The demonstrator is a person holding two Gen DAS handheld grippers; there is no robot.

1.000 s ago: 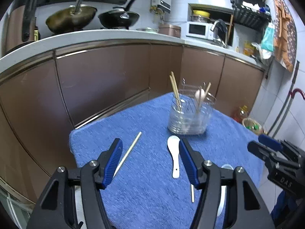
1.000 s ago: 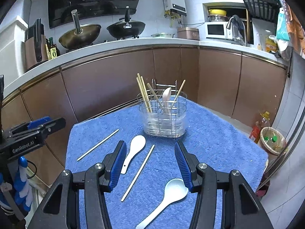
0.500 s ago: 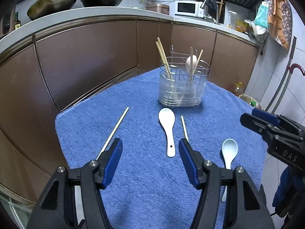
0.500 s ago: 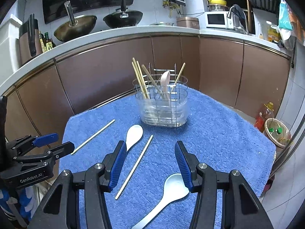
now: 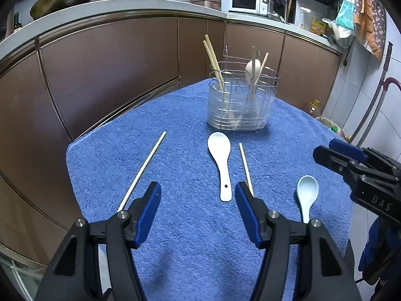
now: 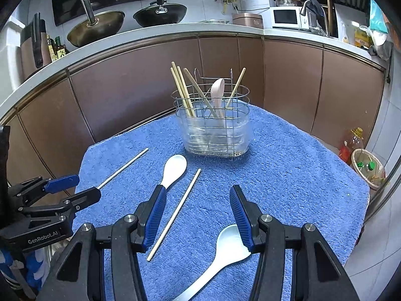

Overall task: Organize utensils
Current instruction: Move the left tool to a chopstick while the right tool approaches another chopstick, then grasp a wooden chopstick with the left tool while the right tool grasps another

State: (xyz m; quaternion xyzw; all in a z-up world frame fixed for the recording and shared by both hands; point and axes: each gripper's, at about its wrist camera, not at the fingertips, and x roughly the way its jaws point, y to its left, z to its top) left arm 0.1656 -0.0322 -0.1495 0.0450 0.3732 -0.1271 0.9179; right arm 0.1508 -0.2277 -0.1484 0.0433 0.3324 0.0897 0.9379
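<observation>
A wire-and-clear-plastic utensil holder (image 5: 240,100) (image 6: 216,125) stands at the far side of a blue towel (image 5: 190,238) (image 6: 288,175), with several chopsticks and a pink spoon in it. On the towel lie a white spoon (image 5: 220,158) (image 6: 173,169), a pale blue spoon (image 5: 307,195) (image 6: 225,253), and two loose chopsticks (image 5: 142,170) (image 5: 246,168) (image 6: 175,210) (image 6: 122,168). My left gripper (image 5: 198,193) is open and empty above the towel's near part. My right gripper (image 6: 198,198) is open and empty, above the pale blue spoon and one chopstick.
Brown cabinet fronts (image 6: 125,92) curve behind the towel-covered table. Woks (image 6: 100,25), a microwave (image 6: 287,17) and clutter sit on the counter. A waste basket (image 6: 367,168) and an oil bottle (image 6: 351,143) stand on the floor at right. An umbrella (image 5: 376,105) leans on the tiled wall.
Both grippers have pulled back and up from the holder, so more of the towel and the pale blue spoon show in the left wrist view. Both stay open. No utensil has moved.
</observation>
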